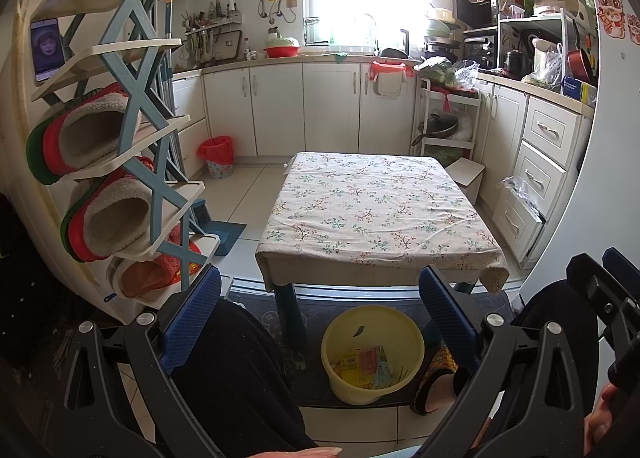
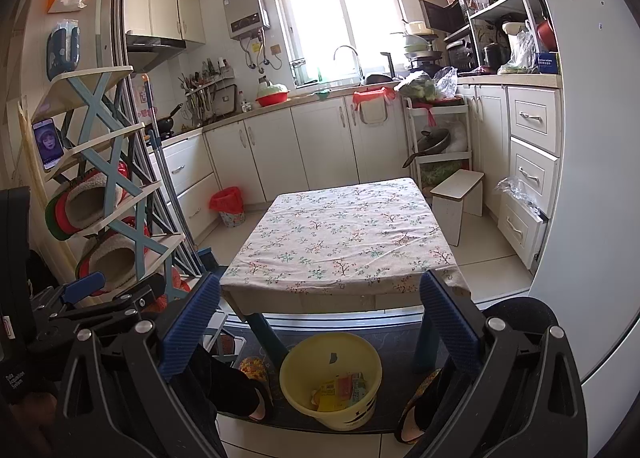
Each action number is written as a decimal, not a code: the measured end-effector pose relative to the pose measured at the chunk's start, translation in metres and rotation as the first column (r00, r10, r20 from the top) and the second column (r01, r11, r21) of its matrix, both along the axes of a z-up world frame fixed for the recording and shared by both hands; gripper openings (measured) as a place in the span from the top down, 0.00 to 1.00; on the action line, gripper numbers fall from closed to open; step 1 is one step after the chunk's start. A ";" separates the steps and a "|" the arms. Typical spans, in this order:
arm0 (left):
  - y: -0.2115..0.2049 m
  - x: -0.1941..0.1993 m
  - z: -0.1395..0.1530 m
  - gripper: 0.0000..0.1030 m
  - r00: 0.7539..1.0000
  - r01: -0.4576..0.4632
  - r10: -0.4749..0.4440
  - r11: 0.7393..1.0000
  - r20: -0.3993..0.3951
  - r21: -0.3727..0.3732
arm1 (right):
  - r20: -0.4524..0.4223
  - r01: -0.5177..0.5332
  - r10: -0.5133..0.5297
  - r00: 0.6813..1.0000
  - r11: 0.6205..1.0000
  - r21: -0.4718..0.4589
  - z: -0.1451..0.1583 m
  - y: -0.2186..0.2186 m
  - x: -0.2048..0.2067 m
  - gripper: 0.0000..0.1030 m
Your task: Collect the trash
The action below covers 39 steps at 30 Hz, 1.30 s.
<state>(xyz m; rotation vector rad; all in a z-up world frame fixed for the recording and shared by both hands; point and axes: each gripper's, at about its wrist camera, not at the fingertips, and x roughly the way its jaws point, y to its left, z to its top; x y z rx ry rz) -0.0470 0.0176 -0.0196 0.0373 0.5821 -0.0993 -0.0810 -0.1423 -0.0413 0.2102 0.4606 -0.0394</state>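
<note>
The yellow bucket (image 1: 372,354) is seen on the dark mat (image 1: 312,322) just in front of the small table (image 1: 376,213), with wrappers (image 1: 366,368) piled inside. Both the left gripper (image 1: 320,322) and right gripper (image 2: 320,322) are held spread wide, nothing pinched, with the bucket framed between and below the fingertips. Wrapper print can't be read.

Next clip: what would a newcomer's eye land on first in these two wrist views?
Probably the low table with its flowered cloth in the middle of the kitchen floor, its top bare. Next, the yellow bucket on the dark mat in front of it, holding colourful wrappers, framed by the open blue-padded right gripper. At left, a rack stuffed with red slippers stands out.
</note>
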 end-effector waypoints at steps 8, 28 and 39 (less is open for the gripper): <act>0.000 0.000 0.000 0.08 1.000 0.000 0.000 1.000 0.000 0.000 | -0.001 0.000 0.000 1.000 1.000 0.000 0.000 0.000 0.000 0.07; 0.001 0.000 -0.001 0.08 1.000 -0.001 0.001 1.000 -0.001 0.001 | -0.002 0.000 0.000 1.000 1.000 0.000 0.001 0.001 0.001 0.07; 0.004 0.000 -0.002 0.08 1.000 -0.004 0.004 1.000 -0.003 0.003 | -0.006 -0.001 0.001 1.000 1.000 0.000 0.000 0.002 -0.001 0.07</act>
